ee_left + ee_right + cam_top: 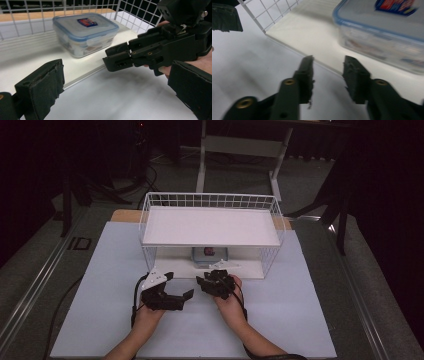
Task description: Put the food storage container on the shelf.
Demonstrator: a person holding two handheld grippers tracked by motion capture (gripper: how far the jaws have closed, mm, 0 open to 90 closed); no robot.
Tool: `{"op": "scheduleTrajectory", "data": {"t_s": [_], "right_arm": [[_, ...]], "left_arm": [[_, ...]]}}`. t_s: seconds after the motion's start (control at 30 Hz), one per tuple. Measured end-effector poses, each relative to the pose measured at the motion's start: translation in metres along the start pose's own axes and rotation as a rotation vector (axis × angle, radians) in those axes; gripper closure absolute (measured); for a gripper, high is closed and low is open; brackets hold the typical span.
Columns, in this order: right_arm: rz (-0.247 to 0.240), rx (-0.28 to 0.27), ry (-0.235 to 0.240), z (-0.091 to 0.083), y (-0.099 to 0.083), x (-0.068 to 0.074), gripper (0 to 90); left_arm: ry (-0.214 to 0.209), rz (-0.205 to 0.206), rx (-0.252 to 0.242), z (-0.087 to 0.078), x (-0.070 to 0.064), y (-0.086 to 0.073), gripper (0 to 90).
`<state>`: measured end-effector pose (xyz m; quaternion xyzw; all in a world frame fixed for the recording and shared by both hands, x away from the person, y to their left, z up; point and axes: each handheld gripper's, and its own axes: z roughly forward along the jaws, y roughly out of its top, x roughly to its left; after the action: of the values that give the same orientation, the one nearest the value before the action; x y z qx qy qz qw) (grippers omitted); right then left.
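Container [387,37] cut off at the frame's edge — its label blurred, unreadable.

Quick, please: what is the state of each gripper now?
Left gripper: open, holding nothing.
Right gripper: open, holding nothing, jaws pointed toward the box.

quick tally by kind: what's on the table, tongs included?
Clear plastic food container with blue-rimmed lid: 1
White wire two-tier shelf rack: 1
Black hand-held tongs: 2, left tongs and right tongs
Total: 4
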<state>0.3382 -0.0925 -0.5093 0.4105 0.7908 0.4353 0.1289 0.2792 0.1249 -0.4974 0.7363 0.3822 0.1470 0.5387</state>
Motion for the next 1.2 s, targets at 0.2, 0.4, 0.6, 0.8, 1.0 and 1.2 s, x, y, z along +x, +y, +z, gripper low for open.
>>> {"op": "scheduleTrajectory", "data": {"t_s": [0.2, 0.4, 0.6, 0.8, 1.0, 1.2], "right_arm": [[-0.016, -0.051, 0.030, -0.015, 0.000, -0.005, 19.3], [-0.023, -0.060, 0.063, -0.026, -0.005, -0.006, 15.2], [-0.045, -0.077, 0.054, -0.042, -0.014, -0.006, 15.4], [-0.036, -0.086, 0.060, -0.058, -0.019, -0.011, 15.4], [-0.033, -0.092, 0.057, -0.075, -0.025, -0.018, 15.5], [-0.040, -0.092, 0.057, -0.098, -0.036, -0.028, 15.5]], "left_arm": [[-0.019, 0.013, -0.003, -0.003, -0.002, 0.006, 1.6], [-0.043, 0.024, 0.002, -0.008, -0.003, 0.005, 1.6], [-0.050, 0.027, 0.010, -0.018, -0.002, 0.003, 1.6], [-0.060, 0.022, 0.001, -0.030, -0.002, 0.004, 1.6], [-0.065, 0.026, 0.008, -0.039, -0.004, 0.002, 1.6], [-0.066, 0.025, 0.022, -0.046, -0.003, -0.002, 1.6]]}}
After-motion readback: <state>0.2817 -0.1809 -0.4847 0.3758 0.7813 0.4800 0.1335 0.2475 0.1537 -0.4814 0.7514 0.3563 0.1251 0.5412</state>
